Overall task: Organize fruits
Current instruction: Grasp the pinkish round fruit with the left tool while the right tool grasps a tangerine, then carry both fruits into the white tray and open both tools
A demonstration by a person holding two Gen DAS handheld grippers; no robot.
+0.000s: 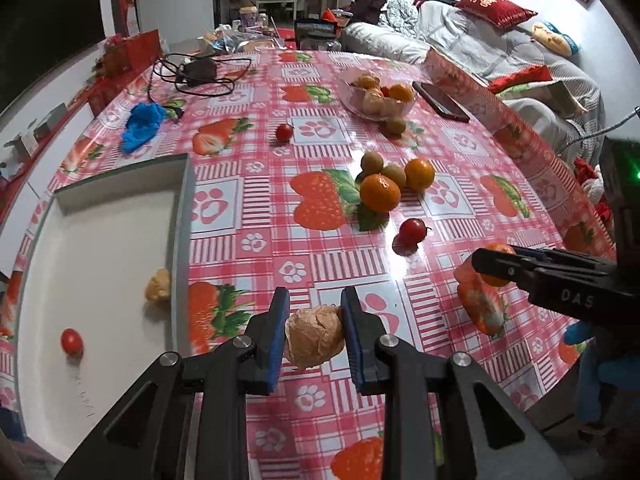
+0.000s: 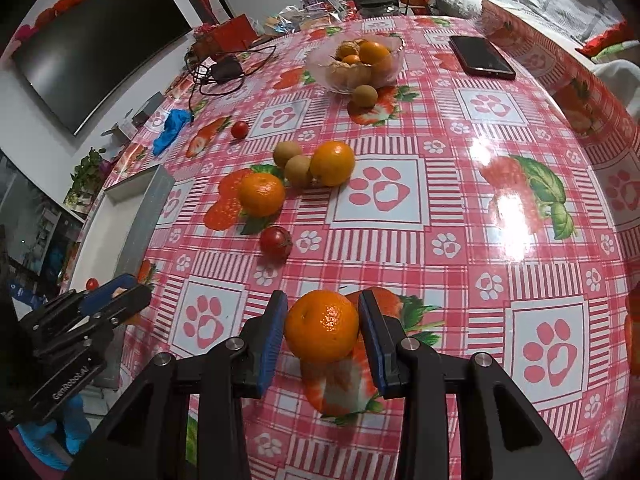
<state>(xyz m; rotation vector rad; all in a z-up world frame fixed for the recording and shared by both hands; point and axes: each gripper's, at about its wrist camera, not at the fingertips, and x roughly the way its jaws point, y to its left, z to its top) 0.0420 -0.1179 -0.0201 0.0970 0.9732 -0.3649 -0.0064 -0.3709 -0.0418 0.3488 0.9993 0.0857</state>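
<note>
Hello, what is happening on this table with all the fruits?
A person is sorting fruit with a handheld gripper in each hand. The left gripper is shut on a papery brown fruit, next to a white tray that already holds a cherry tomato and another brown fruit. The right gripper is shut on a mandarin above the tablecloth. More mandarins, small brown fruits and tomatoes lie loose in the middle, and a glass bowl with fruit stands farther back.

"GenRobot.AI" on left hand-held gripper (image 2: 120, 300)
</note>
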